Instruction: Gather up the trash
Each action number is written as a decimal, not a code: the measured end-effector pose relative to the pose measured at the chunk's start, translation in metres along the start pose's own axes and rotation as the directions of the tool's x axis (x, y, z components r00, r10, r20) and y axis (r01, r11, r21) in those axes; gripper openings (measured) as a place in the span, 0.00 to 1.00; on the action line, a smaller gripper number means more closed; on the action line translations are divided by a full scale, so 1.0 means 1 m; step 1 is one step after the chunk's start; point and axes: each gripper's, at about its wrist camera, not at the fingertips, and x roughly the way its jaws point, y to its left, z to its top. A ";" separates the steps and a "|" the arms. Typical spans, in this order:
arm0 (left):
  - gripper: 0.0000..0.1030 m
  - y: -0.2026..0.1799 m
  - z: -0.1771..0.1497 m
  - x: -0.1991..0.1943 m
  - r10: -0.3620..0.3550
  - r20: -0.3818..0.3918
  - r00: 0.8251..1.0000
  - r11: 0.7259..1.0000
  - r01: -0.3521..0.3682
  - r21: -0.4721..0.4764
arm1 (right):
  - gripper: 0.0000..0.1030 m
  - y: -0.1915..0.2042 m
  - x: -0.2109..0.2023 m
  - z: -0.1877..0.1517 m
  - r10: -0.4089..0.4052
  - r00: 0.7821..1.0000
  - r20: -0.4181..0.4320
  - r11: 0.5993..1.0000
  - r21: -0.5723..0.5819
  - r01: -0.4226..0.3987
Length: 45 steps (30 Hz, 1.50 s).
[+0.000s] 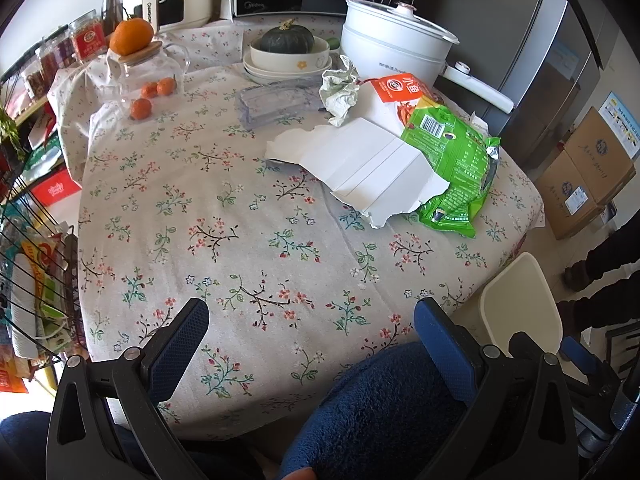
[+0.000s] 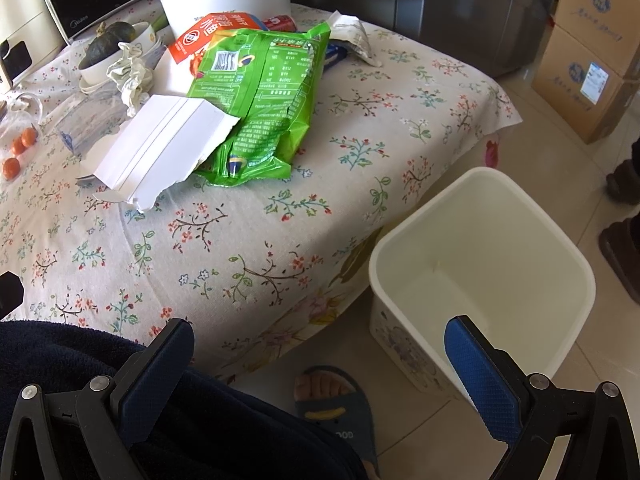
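Note:
Trash lies on the floral tablecloth point(image 1: 240, 240): a torn white card point(image 1: 372, 164) point(image 2: 168, 144), a green snack bag point(image 1: 456, 160) point(image 2: 260, 100), an orange-and-white packet point(image 1: 396, 92) point(image 2: 200, 36), a crumpled paper ball point(image 1: 340, 90) point(image 2: 130, 76) and a clear plastic tray point(image 1: 276, 102) point(image 2: 86, 126). A cream bin point(image 2: 480, 264) point(image 1: 520, 304) stands on the floor at the table's right. My left gripper point(image 1: 312, 320) is open over the table's near edge. My right gripper point(image 2: 320, 340) is open, low between table and bin, holding nothing.
A white pot point(image 1: 396, 40), bowls with a squash point(image 1: 286, 50), a glass jar and oranges point(image 1: 154, 92) sit at the back. A wire rack point(image 1: 28, 280) stands left. Cardboard boxes point(image 2: 588, 52) are right. A blue sleeve point(image 1: 384, 408) and a slippered foot point(image 2: 332, 396) are near.

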 end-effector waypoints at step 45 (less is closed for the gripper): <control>0.78 0.016 0.113 0.167 -0.433 -0.245 0.867 0.867 0.326 -0.377 | 0.85 -0.052 0.119 0.130 0.432 0.899 0.072 0.867 0.241 -0.436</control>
